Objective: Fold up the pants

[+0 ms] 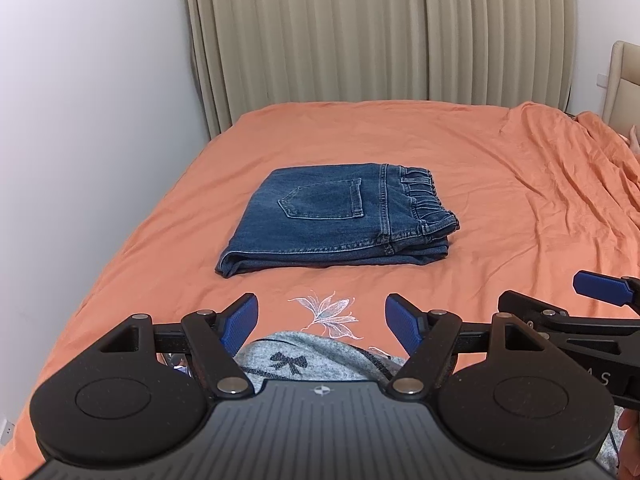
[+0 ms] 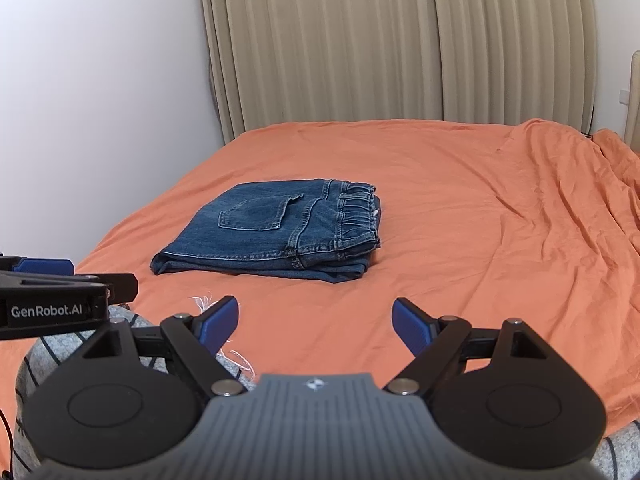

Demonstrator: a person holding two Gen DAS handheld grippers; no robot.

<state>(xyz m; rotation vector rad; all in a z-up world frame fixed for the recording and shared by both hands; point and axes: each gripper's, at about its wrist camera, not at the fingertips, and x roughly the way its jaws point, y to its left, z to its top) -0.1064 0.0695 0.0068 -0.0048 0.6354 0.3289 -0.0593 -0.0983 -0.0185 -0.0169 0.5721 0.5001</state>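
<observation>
Both your tools, left tool (image 1: 322,320) and right tool (image 2: 315,322), gape wide and empty, just short of the folded jeans (image 1: 340,220) on the bed (image 1: 480,184).

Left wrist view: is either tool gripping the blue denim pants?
No, the folded blue denim pants lie alone on the orange bedsheet, clear of both open tools.
</observation>
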